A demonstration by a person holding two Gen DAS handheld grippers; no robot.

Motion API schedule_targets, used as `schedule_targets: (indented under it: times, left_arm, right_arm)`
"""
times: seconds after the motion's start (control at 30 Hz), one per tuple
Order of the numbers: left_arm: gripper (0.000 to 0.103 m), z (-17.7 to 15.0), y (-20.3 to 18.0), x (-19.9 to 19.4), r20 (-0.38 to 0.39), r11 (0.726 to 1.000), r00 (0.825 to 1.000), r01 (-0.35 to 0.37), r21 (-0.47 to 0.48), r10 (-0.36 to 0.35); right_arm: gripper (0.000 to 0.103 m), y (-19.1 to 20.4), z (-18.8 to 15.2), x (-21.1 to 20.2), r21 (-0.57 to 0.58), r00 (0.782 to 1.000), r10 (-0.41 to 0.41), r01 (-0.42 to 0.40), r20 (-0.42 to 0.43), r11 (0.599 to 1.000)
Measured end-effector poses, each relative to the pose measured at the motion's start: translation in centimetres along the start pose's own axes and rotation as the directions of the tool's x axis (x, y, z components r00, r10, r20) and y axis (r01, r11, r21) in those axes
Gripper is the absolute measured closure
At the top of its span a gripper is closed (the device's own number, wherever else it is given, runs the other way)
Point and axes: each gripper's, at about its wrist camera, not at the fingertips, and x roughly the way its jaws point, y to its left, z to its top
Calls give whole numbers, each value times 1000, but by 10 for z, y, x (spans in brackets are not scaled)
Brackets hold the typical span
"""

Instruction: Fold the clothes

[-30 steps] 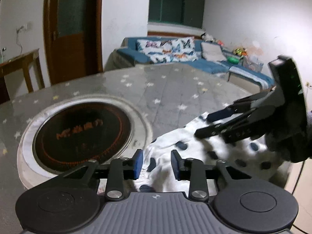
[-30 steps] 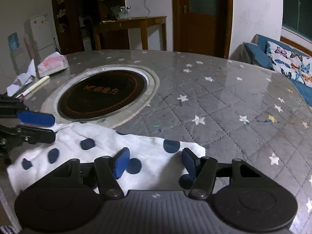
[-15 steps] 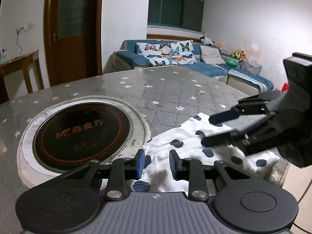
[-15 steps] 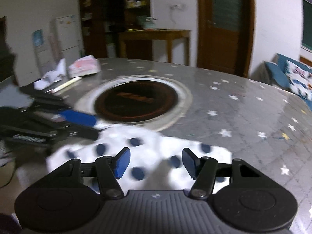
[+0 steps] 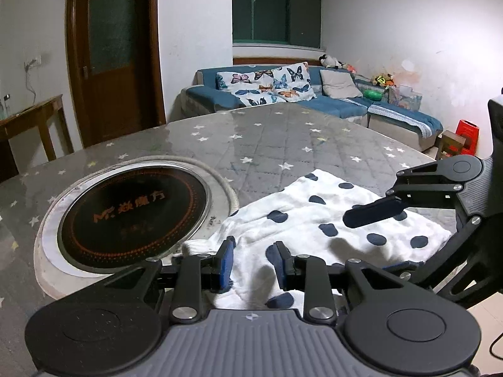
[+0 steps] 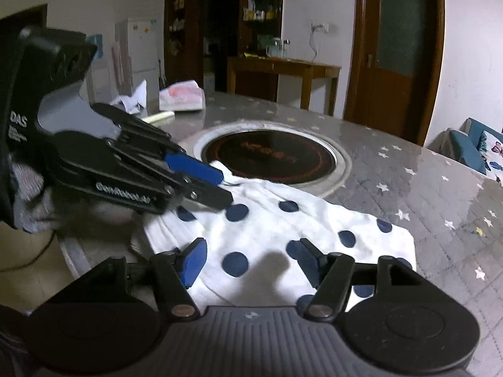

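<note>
A white garment with navy dots (image 5: 314,220) (image 6: 283,229) lies flat on the grey star-patterned table (image 5: 283,144), next to the round cooktop. My left gripper (image 5: 253,260) hovers low over its near-left edge. The blue pads stand a little apart, with fabric showing between them and no visible pinch. In the right wrist view the left gripper (image 6: 224,188) reaches in from the left onto the garment's corner. My right gripper (image 6: 251,260) is above the garment's near edge and its jaws are opening, with nothing clamped. It also shows at the right of the left wrist view (image 5: 371,242).
A round black cooktop (image 5: 135,210) (image 6: 267,154) is set into the table just beyond the garment. A pink-and-white packet (image 6: 180,95) and papers (image 6: 132,99) lie at the far side. The table's rim (image 6: 72,251) runs close to both grippers. A blue sofa (image 5: 283,94) stands behind.
The right gripper has swung along the garment's edge and turned toward the left gripper, which now fills its left side. Its jaws stand slightly wider. The garment lies flatter.
</note>
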Motion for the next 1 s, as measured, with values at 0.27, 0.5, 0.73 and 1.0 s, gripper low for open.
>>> schedule_targets:
  times: [0.27,0.5,0.73,1.0]
  left_arm:
    - [72,-8,0,-3,-9,1000,1000,-10,-25,10]
    - [62,-5,10,-22,46,994,998,-45,-101,50]
    - [55,-9,32,-20,8,971,996,-81,-225,85]
    - [46,-16,54,-16,-38,932,998,-64,-356,55]
  right_arm:
    - [38,7,-4,2,-15,1000,-10,10,-11,1000]
    - [34,22,10,-12,-78,999,12,-10,30,997]
    - [30,43,15,-4,-155,998,62,-62,-6,986]
    - [30,78,19,15,-334,991,71,-104,-111,937]
